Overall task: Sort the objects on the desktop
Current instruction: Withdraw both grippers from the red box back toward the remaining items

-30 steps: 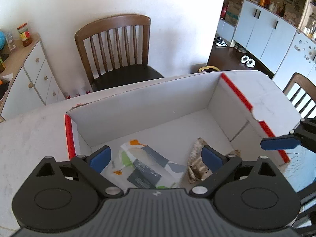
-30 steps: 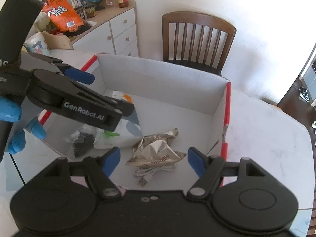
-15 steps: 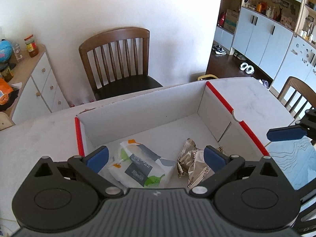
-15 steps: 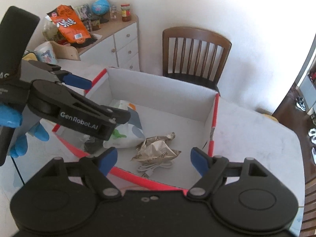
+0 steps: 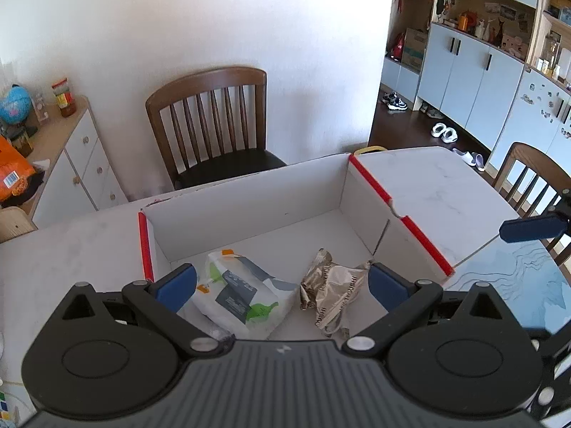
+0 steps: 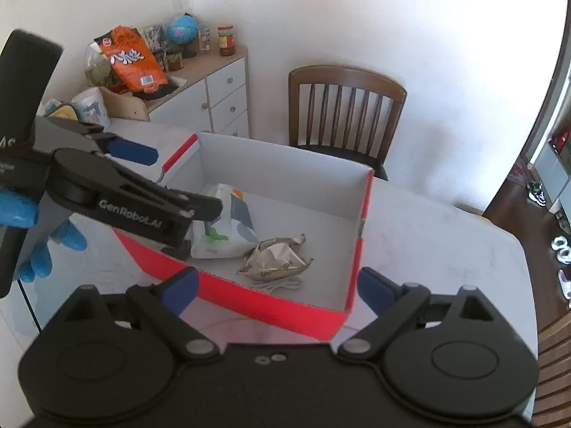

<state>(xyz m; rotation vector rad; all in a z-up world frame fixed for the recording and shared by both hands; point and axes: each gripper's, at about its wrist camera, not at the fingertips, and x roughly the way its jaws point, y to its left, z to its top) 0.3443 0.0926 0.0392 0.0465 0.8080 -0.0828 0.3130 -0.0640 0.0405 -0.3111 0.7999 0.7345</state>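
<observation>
A white cardboard box with red edges (image 5: 249, 210) (image 6: 285, 164) stands on the marble table. Inside lie a white pack with green and grey print (image 5: 242, 292) (image 6: 228, 228), a crumpled gold wrapper (image 5: 332, 285) (image 6: 278, 256) and a white cable (image 6: 282, 283) under it. My left gripper (image 5: 282, 285) is open and empty above the box's near side. My right gripper (image 6: 278, 285) is open and empty, outside the box's near red wall. The left gripper's side (image 6: 117, 196) shows in the right wrist view, held by a blue-gloved hand.
A wooden chair (image 5: 214, 121) (image 6: 342, 107) stands behind the table. A white drawer cabinet (image 6: 214, 100) with an orange snack bag (image 6: 132, 60), jar and globe is at the left. A second chair (image 5: 535, 174) stands at the right. A blue patterned mat (image 5: 517, 285) lies beside the box.
Both grippers have pulled back and up from the box; the right one has moved from over the box interior to outside its red front wall. The box contents have not moved.
</observation>
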